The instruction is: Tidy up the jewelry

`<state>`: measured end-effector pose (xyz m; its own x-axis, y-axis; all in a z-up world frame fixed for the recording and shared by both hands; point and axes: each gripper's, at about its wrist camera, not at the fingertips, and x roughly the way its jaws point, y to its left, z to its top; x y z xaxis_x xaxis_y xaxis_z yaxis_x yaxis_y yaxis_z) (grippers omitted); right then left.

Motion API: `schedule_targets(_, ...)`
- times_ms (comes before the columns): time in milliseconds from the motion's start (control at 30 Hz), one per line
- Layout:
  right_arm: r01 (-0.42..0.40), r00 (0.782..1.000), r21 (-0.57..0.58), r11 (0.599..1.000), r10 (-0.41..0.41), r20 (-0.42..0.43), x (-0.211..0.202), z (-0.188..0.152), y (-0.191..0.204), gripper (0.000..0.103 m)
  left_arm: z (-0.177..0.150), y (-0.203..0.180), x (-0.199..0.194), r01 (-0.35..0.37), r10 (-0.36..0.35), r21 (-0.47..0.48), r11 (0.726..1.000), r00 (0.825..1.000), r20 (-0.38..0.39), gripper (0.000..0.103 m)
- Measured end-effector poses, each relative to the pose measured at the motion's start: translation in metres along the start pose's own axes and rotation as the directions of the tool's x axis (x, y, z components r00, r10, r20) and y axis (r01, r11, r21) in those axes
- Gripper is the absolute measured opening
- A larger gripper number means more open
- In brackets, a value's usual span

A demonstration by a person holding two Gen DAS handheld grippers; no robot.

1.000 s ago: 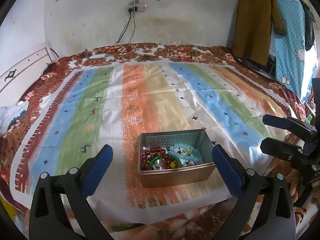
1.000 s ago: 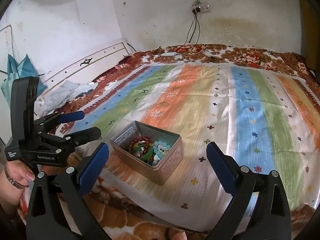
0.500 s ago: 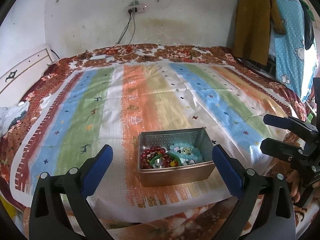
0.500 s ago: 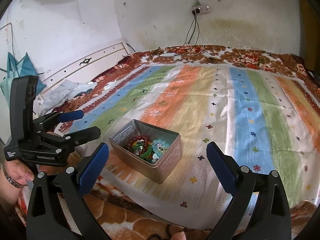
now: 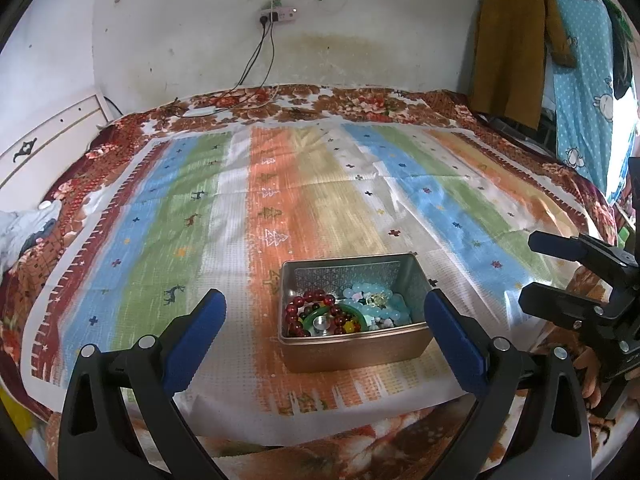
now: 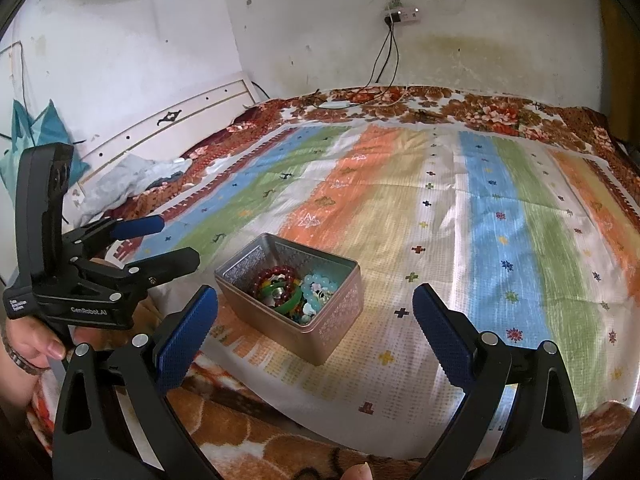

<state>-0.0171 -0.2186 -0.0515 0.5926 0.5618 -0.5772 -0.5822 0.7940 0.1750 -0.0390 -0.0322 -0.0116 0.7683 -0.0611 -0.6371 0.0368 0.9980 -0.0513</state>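
A small metal tin (image 5: 352,350) stands on the striped cloth near the bed's front edge. It holds a dark red bead bracelet (image 5: 306,306), a green bangle (image 5: 336,318) and pale blue beads (image 5: 376,304). The tin also shows in the right wrist view (image 6: 316,330). My left gripper (image 5: 325,316) is open and empty, its jaws spread either side of the tin, short of it. My right gripper (image 6: 315,312) is open and empty, also short of the tin. Each gripper shows in the other's view, the right one (image 5: 532,268) and the left one (image 6: 176,244).
The striped cloth (image 5: 320,208) covers a floral blanket (image 5: 360,106) on the bed. A white headboard (image 6: 168,120) and crumpled cloth (image 6: 128,176) lie to the left. Clothes (image 5: 516,40) hang at the right. A power strip (image 5: 278,14) with cables is on the far wall.
Both grippers have shifted slightly relative to the tin, which sits a little higher in both views. Jaws stay open; nothing was picked up.
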Motion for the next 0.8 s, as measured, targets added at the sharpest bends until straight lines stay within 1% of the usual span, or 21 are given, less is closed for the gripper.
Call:
schedule_targets(200, 0.003, 1.0, -0.013, 1.0, -0.003, -0.008, 0.0019, -0.001, 0.0031, 0.099, -0.0007, -0.0008, 0.0009, -0.011, 0.011, 0.004, 1.0, 1.0, -0.002, 0.097)
schedule_targets(300, 0.002, 1.0, -0.03, 1.0, -0.002, -0.01, 0.0024, -0.0022, 0.0063, 0.099, -0.0008, -0.0007, 0.0012, -0.005, 0.005, 0.01, 1.0, 1.0, -0.002, 0.097)
schedule_targets(800, 0.0, 1.0, -0.031, 1.0, 0.0, -0.01, 0.0035, -0.0027, 0.0066, 0.099, -0.0026, 0.0032, 0.0027, -0.011, 0.011, 0.002, 1.0, 1.0, -0.009, 0.097)
